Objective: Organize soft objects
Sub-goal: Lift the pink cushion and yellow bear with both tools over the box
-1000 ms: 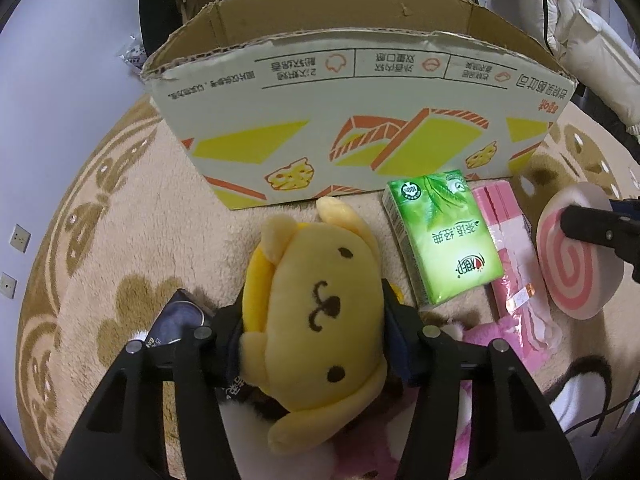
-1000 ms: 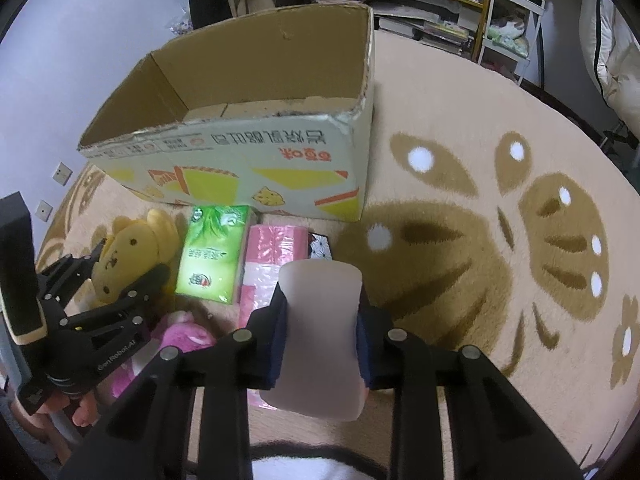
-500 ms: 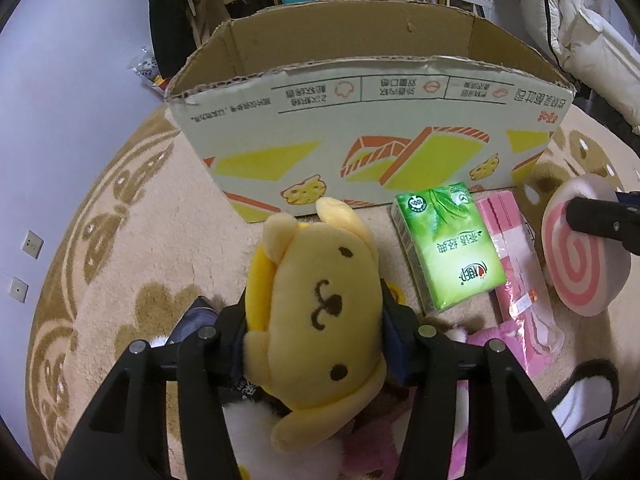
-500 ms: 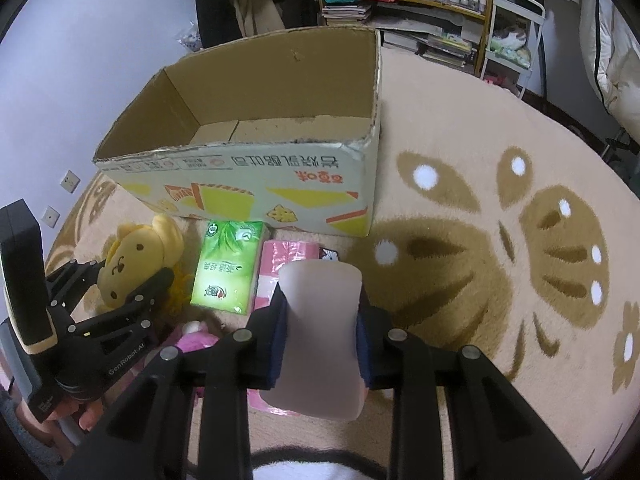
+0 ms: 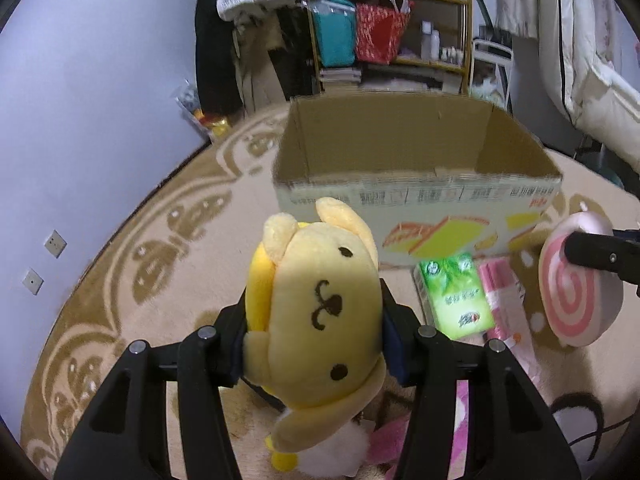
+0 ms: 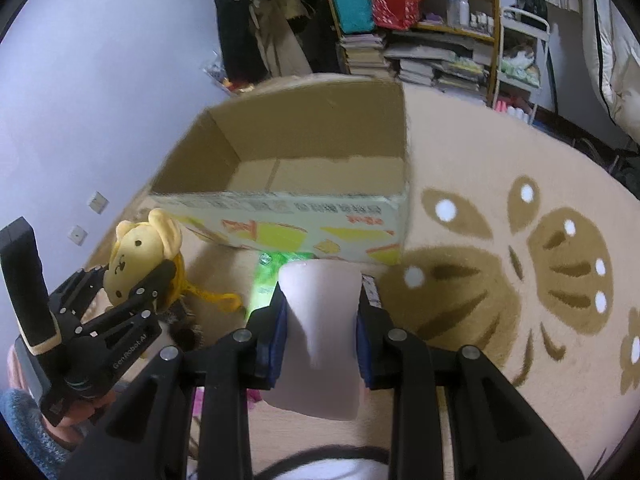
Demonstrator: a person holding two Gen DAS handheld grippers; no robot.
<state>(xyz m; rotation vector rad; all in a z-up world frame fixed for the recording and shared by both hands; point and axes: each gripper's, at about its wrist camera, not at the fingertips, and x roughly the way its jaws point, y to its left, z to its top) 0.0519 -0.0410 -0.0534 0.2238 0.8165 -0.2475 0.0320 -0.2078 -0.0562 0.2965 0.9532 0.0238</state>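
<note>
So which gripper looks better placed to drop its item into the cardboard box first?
Probably the right gripper: its pink swirl cushion faces the cardboard box opening head-on. The left gripper, holding the yellow plush, sits off to the side.

Yellow plush dog (black stitched face), pink-and-white spiral cushion, green tissue pack, tan-patterned beige rug.

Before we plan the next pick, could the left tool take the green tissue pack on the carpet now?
Probably not: the left tool is shut on the yellow plush dog, though the green tissue pack lies uncovered.
</note>
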